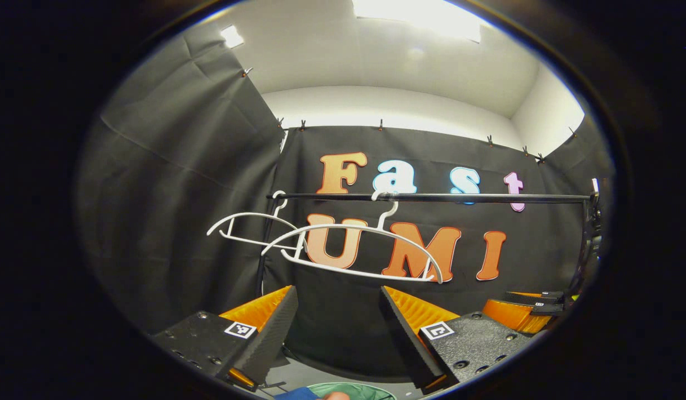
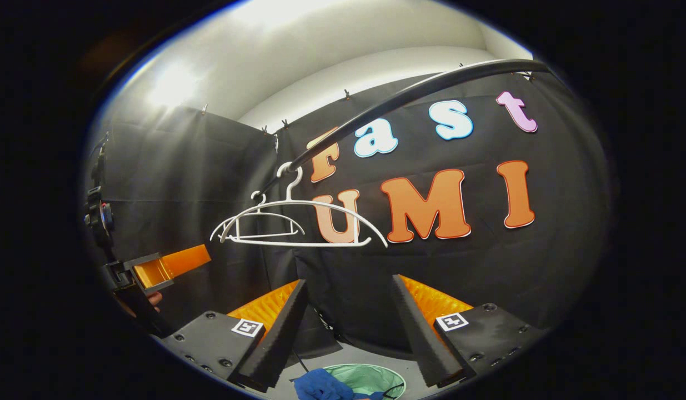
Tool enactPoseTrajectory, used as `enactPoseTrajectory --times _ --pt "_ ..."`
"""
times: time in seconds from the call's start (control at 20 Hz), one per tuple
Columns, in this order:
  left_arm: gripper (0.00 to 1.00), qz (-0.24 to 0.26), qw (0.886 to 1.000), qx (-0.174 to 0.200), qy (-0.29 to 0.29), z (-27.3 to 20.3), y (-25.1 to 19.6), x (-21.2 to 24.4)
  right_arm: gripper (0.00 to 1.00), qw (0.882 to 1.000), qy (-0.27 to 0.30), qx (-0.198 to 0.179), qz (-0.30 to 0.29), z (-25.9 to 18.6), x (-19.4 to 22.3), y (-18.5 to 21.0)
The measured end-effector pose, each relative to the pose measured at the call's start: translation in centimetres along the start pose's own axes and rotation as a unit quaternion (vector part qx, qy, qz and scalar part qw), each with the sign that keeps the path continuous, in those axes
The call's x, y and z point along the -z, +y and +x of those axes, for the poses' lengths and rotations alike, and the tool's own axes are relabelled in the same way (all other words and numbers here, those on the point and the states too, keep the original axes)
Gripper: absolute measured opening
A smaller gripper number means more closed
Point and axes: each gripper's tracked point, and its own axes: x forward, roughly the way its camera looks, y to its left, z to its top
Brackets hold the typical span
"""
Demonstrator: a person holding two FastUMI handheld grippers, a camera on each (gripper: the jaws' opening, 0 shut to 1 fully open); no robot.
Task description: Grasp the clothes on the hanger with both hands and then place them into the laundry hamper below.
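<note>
Right gripper view: blue clothes in green hamper

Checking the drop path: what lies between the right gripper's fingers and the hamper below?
Nothing: right gripper open, hamper beneath, blue cloth at its rim, right gripper view.

Two bare white hangers hang from the black rail; below the rail, the left gripper gapes, empty.
</note>
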Motion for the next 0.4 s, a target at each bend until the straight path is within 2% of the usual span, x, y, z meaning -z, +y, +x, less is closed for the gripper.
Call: enactPoseTrajectory --times 0.05,0.1,0.2,0.4 --pt "0.93 0.002 1.000 0.001 -0.001 0.12 -0.12 -0.06 0.98 1.000 0.000 0.002 0.000 -0.12 0.04 -0.19" --pt "0.93 0.002 1.000 0.002 -0.002 0.10 -0.22 -0.08 1.00 1.000 -0.001 0.003 -0.001 -0.28 0.12 -0.35" --pt "0.93 0.000 1.000 0.005 -0.001 0.11 -0.38 0.05 0.98 1.000 -0.001 0.006 -0.002 -0.39 0.26 -0.53" --pt "0.93 -0.002 1.000 0.005 0.006 0.09 -0.28 0.51 1.00 1.000 -0.002 0.009 -0.004 -0.75 0.44 -0.68"
